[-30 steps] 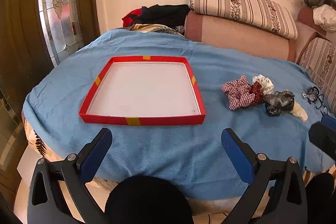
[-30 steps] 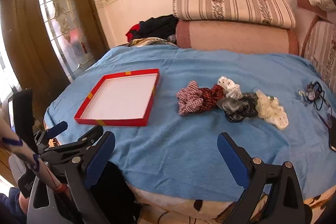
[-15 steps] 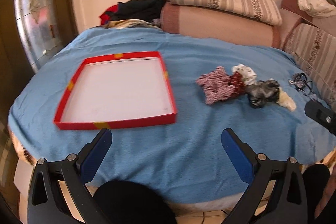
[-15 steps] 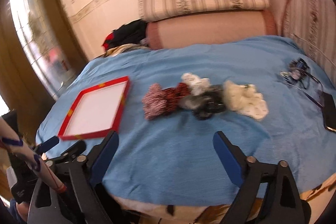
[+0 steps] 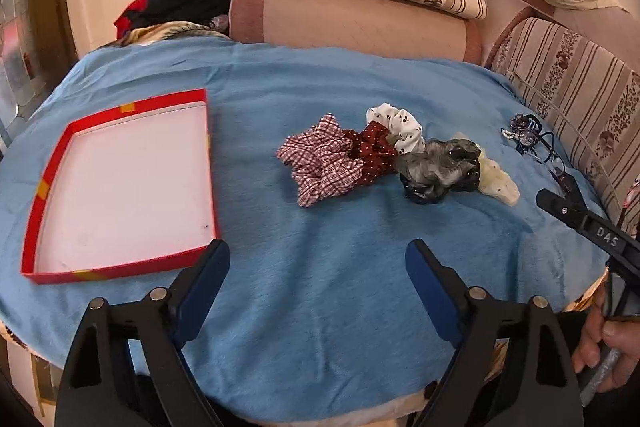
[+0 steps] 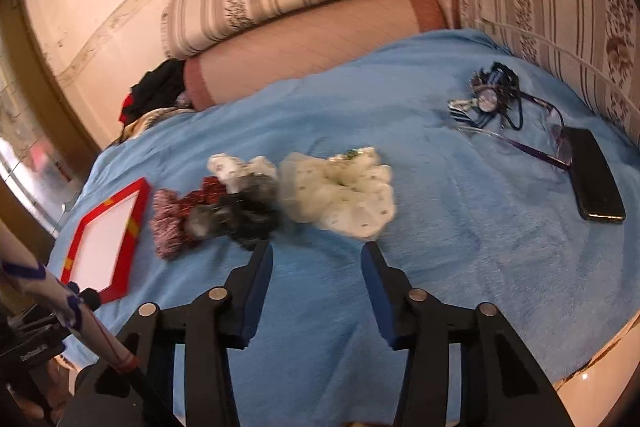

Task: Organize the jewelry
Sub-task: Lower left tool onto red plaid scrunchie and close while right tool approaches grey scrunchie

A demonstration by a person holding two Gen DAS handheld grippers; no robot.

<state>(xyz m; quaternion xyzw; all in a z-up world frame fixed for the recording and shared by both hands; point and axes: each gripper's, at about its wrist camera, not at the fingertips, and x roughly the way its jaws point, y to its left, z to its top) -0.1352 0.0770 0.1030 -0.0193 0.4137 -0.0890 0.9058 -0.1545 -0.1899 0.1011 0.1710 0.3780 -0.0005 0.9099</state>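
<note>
Five fabric scrunchies lie bunched in a row on the blue blanket [image 5: 320, 307]: a red checked one [image 5: 320, 163], a dark red dotted one [image 5: 374, 151], a white one with dark spots [image 5: 400, 125], a grey and black one [image 5: 440, 167] and a cream one [image 6: 344, 195]. One red tray [image 5: 120, 183] with a bare white floor sits beyond the tip of the left finger of the left gripper [image 5: 318, 267], and nothing lies in it. One tangle of dark blue jewelry [image 6: 490, 95] rests well beyond the right finger of the right gripper [image 6: 316, 275], with one pair of glasses [image 6: 548, 143] and one dark phone [image 6: 596, 183] just beside it. Compared with a second ago, the tray sits further to the left in both views and the scrunchies lie nearer both grippers. Left fingers stand spread wide over bare blanket, having just closed a little, with nothing between them. Right fingers have just been closing and are now about half spread, empty, their tips just short of the grey and cream scrunchies. One hand [image 5: 612, 347] shows at the lower right edge of the left view, gripping a handle.
</note>
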